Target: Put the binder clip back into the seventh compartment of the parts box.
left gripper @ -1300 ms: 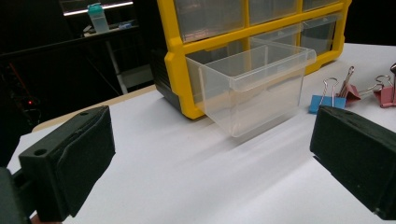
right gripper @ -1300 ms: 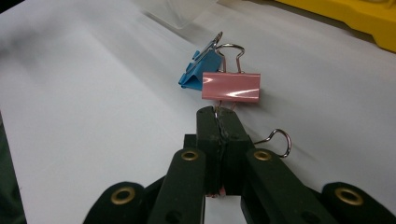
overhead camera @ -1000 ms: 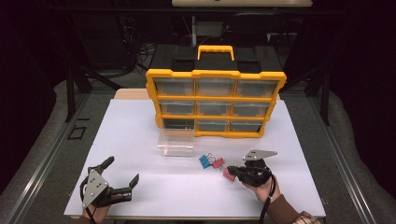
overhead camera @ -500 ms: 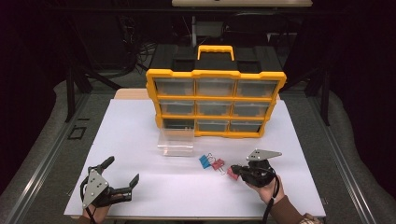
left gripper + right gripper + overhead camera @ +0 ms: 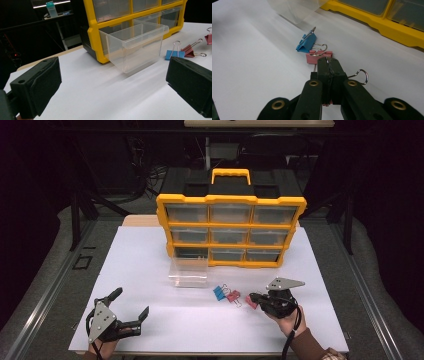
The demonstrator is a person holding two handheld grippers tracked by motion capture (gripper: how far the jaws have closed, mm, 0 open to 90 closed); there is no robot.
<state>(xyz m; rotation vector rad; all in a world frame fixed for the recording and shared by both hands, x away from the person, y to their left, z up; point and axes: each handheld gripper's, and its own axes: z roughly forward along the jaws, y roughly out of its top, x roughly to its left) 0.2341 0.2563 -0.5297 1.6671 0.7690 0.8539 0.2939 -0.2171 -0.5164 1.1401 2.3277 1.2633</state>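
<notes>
While I watched the high view, my right gripper (image 5: pixel 256 299) lay low on the white table sheet (image 5: pixel 150 265), its jaws pressed together on a small red metal binder clip (image 5: pixel 250 302). In the right gripper view the red clip was mostly hidden between the black pads (image 5: pixel 324 75); only a wire loop (image 5: pixel 362 75) stuck out toward three o'clock and a sliver of red showed beneath the jaws. I could not tell its long axis for certain.

Just ahead of the jaws, at about twelve o'clock in that view, a pink metal binder clip (image 5: pixel 319 56) lay flat, touching or nearly touching the jaw tips, and a blue metal binder clip (image 5: pixel 306 43) lay just beyond it toward eleven o'clock, its wire handles pointing up and away.

My left gripper (image 5: pixel 131 312) rested at the sheet's near left corner with its jaws wide apart and nothing between them. Through that gap I saw the clear plastic drawer (image 5: pixel 135 45) standing on the sheet in front of the yellow-framed drawer cabinet (image 5: pixel 231 200). The cabinet's top and right side were cut off in the left gripper view.
</notes>
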